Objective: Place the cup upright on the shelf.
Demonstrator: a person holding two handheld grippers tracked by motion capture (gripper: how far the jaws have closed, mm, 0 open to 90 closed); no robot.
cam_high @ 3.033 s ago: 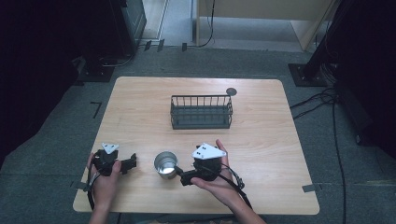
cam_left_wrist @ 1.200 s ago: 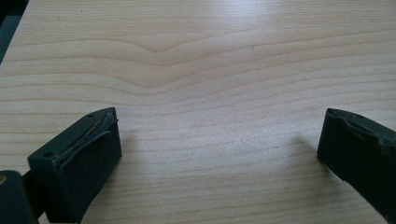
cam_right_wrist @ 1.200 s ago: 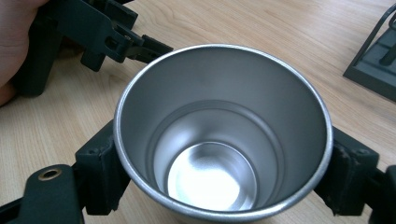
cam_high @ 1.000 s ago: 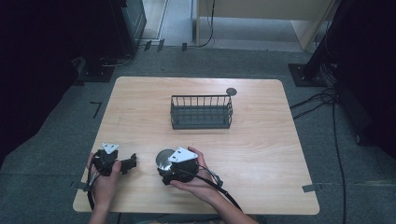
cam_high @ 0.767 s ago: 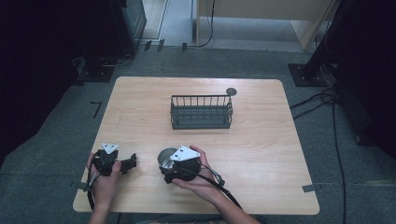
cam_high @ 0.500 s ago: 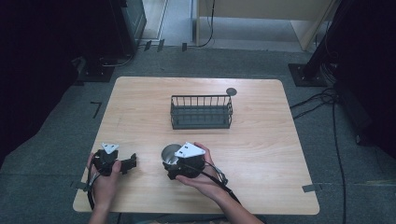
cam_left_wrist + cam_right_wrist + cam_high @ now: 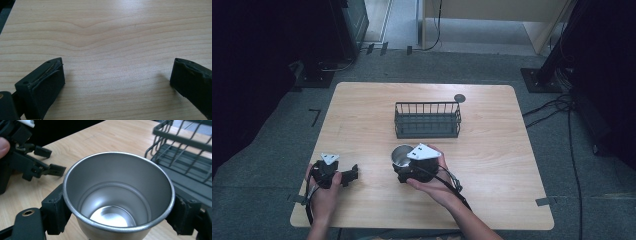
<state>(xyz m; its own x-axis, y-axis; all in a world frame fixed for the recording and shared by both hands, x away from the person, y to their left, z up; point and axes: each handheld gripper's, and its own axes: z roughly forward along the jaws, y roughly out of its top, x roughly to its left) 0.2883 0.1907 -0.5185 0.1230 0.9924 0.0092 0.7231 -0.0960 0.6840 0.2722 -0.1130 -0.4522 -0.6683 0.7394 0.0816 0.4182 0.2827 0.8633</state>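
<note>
A shiny steel cup (image 7: 117, 195) stands upright between the jaws of my right gripper (image 7: 117, 212), which is shut on it just below the rim. From above, the cup (image 7: 401, 155) and the right gripper (image 7: 404, 167) hang a little over the table, in front of the dark wire basket (image 7: 427, 120). My left gripper (image 7: 352, 175) rests at the table's near left, open. Its two black pads (image 7: 47, 82) stand wide apart over bare wood with nothing between them.
The wire basket (image 7: 185, 152) lies close at the right in the right gripper view. A small dark disc (image 7: 459, 98) sits behind the basket. The wooden table (image 7: 492, 165) has bare room to the right. Cables trail on the floor at the right.
The right gripper closed on the cup near the table's front, then lifted it and carried it slightly toward the basket. The left gripper has stayed put.
</note>
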